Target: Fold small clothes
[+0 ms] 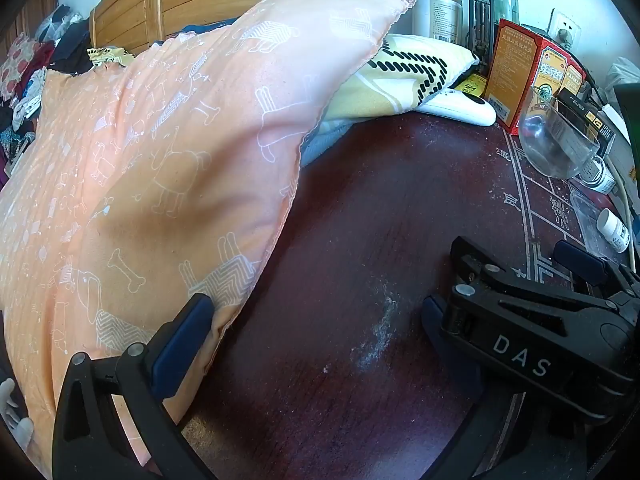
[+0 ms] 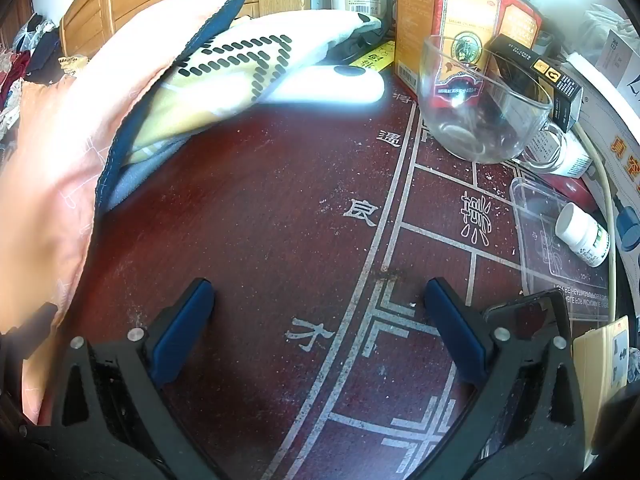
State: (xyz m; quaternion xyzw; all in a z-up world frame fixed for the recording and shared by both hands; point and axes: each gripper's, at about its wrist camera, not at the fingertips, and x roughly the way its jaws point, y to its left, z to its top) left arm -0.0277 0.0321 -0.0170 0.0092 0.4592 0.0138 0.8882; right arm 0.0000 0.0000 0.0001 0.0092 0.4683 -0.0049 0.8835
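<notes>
The peach cloth (image 1: 152, 168) is soft, thin cotton printed with white outline dogs and bones, its edge finely scalloped. It lies in a loose, puffed heap over the far-left part of the desk (image 1: 360, 248), left of and ahead of the left gripper (image 1: 312, 332), and its near corner presses against that gripper's left pad. Under its far edge lies a second folded cloth (image 1: 404, 76), pale yellow and white with rows of black oval dashes, over a grey-blue layer.

The left gripper's jaws stand wide apart, with bare desk between them; whether the left pad only touches the peach cloth or tucks under its hem is hard to tell from this angle. The right gripper (image 2: 320, 312) is low over the desk with its jaws spread wide and nothing between them but the dark red, dusty surface printed with white lines and characters; the peach cloth sits well to the left of its left jaw.

Ahead of the right jaws stands a clear glass cup (image 2: 484, 108) with a handle, rounded and shiny. Behind it are stiff orange-and-red cardboard boxes (image 2: 460, 20). A glossy white oblong device (image 2: 332, 88) lies beside the patterned cloth. To the right of the right jaw, a small white pill bottle (image 2: 584, 236) lies on its side on a clear plastic tray (image 2: 536, 216).
</notes>
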